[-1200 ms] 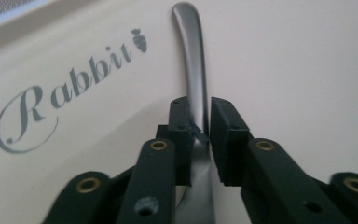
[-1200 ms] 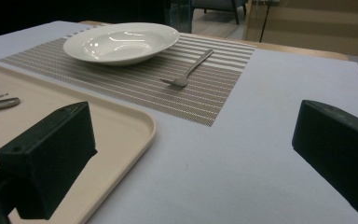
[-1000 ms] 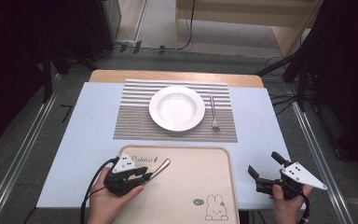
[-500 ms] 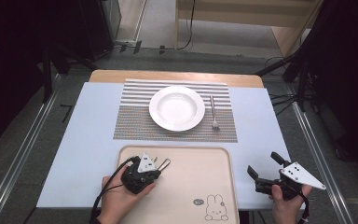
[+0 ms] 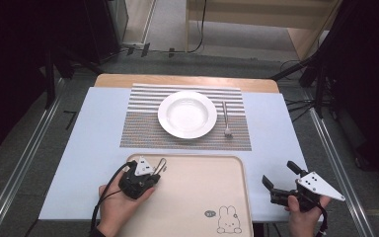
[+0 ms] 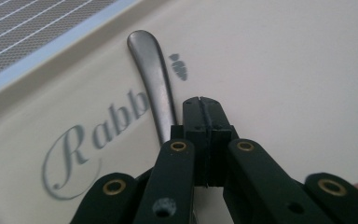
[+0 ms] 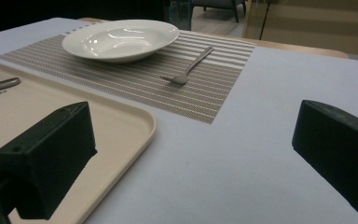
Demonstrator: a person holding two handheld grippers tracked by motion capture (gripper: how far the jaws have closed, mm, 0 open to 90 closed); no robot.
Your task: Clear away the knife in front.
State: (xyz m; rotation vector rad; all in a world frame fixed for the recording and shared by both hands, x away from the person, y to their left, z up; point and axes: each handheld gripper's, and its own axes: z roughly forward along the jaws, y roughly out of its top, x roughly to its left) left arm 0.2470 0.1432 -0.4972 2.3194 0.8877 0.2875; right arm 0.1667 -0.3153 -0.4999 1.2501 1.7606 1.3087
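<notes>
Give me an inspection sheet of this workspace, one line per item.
Surface: pale blue table with a striped placemat.
Job's things: metal utensil handle lying on the beige tray, beside the left gripper's closed jaws; whether it is pinched cannot be told.
Clutter: white plate and fork on the placemat.
Grippers: left gripper shut, over the tray; right gripper open, holding nothing.
Cables: black cable trails from the left gripper.
Surroundings: dark room, grey floor, wooden furniture behind.

White plate, fork w/ striped placemat, table
</notes>
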